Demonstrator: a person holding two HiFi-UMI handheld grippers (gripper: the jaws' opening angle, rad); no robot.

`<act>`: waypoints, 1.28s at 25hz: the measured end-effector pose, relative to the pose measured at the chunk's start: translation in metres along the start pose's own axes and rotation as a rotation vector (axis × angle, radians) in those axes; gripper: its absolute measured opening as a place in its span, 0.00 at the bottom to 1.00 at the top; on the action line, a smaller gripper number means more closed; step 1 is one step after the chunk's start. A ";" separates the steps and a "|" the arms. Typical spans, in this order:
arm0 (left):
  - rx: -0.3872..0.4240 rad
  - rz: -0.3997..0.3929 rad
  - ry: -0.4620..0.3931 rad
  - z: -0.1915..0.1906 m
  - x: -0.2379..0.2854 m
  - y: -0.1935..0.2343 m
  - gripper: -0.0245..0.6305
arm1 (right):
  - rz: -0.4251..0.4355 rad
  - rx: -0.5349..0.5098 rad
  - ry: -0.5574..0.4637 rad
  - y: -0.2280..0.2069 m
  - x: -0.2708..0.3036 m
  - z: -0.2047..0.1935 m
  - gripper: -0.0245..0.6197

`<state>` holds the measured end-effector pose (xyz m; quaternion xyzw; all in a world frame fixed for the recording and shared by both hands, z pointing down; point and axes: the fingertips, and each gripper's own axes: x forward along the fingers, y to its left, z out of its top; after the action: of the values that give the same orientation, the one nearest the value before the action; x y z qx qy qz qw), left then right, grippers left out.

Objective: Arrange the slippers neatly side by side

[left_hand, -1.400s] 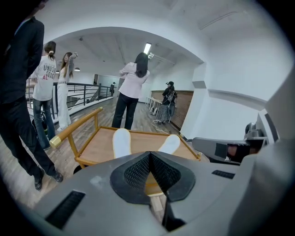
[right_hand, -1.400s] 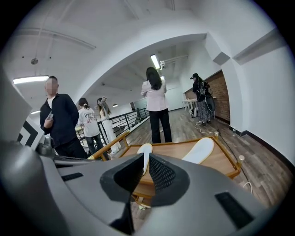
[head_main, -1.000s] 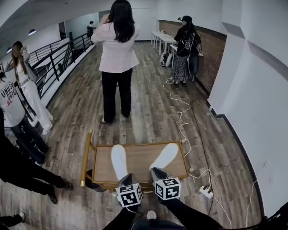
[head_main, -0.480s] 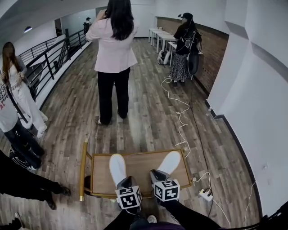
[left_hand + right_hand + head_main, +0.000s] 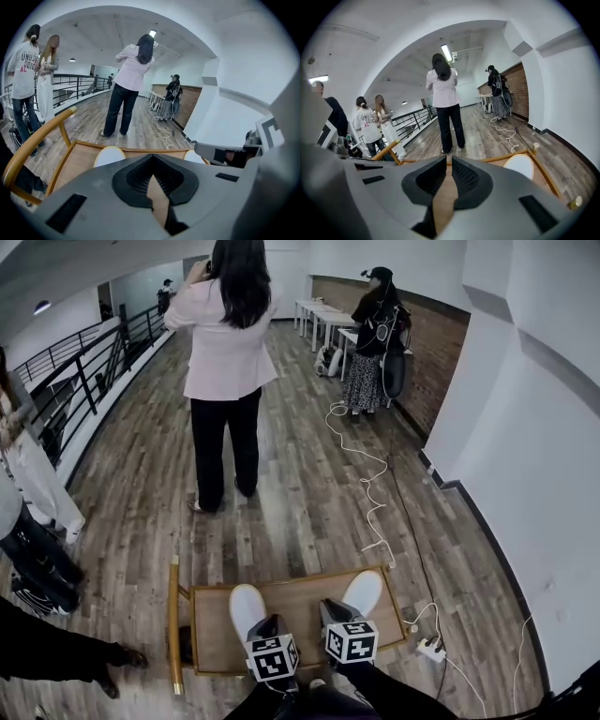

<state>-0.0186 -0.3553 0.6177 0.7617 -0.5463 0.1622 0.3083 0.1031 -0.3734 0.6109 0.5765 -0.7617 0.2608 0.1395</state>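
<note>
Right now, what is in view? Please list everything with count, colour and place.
table: one, wood top, gold frame, nearest
left slipper: one, white, table's left half
right slipper: one, white, table's right half
cable: one, white, floor at right
power strip: one, white, floor beside table
railing: one, black, far left
person in a pink jacket: one, standing beyond table
other people: several, far end and left edge
left gripper: one, grey, over near edge, jaws together
right gripper: one, grey, beside it, jaws slightly apart, empty
</note>
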 end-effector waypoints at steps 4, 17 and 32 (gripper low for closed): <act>0.018 0.002 0.009 0.005 0.008 0.000 0.04 | -0.107 0.084 0.028 -0.049 0.003 -0.007 0.09; 0.001 0.042 0.038 0.004 0.016 0.017 0.04 | -0.334 0.434 0.276 -0.189 0.008 -0.047 0.20; -0.002 0.066 0.047 0.003 0.022 0.028 0.04 | -0.266 0.424 0.498 -0.184 0.029 -0.086 0.08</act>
<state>-0.0371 -0.3792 0.6362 0.7391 -0.5637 0.1898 0.3163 0.2618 -0.3857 0.7406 0.6056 -0.5514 0.5253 0.2308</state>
